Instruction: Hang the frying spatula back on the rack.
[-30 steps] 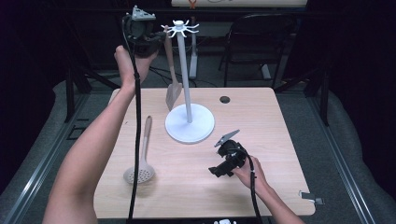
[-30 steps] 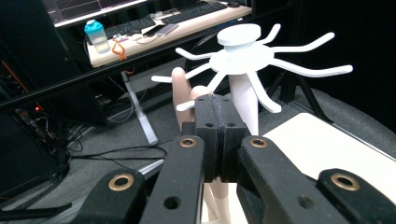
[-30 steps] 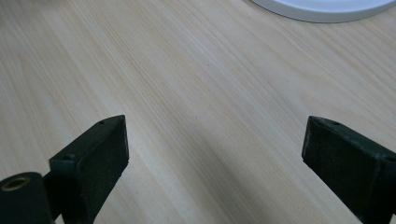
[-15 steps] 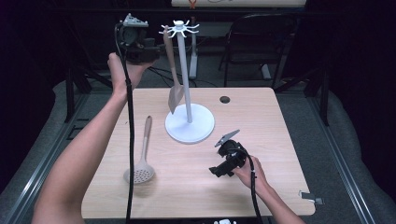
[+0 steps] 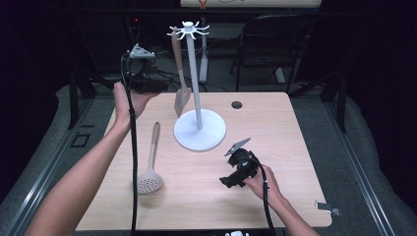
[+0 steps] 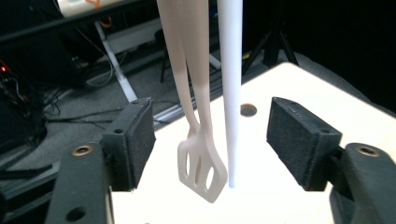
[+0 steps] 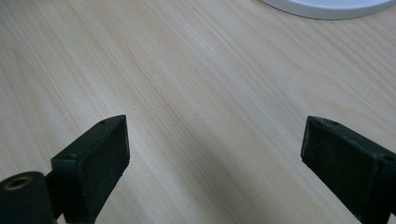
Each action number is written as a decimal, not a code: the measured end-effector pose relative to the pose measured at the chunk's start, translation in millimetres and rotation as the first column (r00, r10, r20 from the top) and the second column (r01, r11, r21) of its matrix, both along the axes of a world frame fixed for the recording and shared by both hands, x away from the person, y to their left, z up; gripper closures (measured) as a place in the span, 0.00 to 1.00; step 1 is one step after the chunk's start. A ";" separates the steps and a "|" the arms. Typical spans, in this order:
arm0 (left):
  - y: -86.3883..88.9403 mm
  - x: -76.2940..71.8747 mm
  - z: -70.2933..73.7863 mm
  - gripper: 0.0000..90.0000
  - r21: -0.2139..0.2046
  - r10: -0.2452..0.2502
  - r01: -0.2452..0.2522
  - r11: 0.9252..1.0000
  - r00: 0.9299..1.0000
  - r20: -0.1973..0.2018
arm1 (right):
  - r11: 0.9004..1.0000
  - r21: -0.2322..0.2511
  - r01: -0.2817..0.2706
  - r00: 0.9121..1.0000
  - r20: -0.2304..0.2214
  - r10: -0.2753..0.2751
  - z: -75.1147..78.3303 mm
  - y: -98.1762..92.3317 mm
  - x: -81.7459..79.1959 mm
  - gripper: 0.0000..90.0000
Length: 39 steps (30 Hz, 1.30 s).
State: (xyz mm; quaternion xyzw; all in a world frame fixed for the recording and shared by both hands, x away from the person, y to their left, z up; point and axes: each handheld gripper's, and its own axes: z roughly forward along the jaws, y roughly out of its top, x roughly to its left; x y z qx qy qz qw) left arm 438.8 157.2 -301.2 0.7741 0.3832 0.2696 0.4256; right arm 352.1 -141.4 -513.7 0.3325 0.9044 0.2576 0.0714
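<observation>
White rack (image 5: 193,73) with one hung spatula (image 5: 180,81); left tongs (image 6: 210,135) just opening, empty; right tongs (image 7: 215,163) spread.

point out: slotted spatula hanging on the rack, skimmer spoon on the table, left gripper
Beige slotted spatula hanging from the white rack (image 6: 201,170): left gripper view, on its slotted blade.
Beige perforated skimmer spoon with wooden handle (image 5: 149,183): high view, on its round bowl.
Black left gripper (image 6: 210,140): left gripper view, midway between its open pads.

The slotted spatula (image 6: 201,172) and the stand's pole (image 6: 231,84) run off the top of the left gripper view — their hooks out of frame — and the stand's base (image 7: 327,7) is cut by the right gripper view's top edge.
</observation>
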 end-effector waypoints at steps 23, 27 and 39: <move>25.5 -20.5 -100.6 0.04 0.006 0.042 -0.042 0.999 0.973 -0.225 | 0.999 -0.030 -0.017 1.000 -0.008 0.017 -2.6 3.2 0.0 0.09; 39.6 -24.7 -128.2 0.02 -0.030 0.045 -0.056 0.998 0.957 -0.286 | 1.000 -0.027 -0.009 1.000 -0.009 0.008 -4.8 3.2 0.4 0.09; 72.7 -36.4 -193.8 0.02 -0.034 0.111 -0.137 0.990 0.903 -0.415 | 0.998 -0.062 -0.014 1.000 -0.024 0.012 -9.3 4.9 2.9 0.09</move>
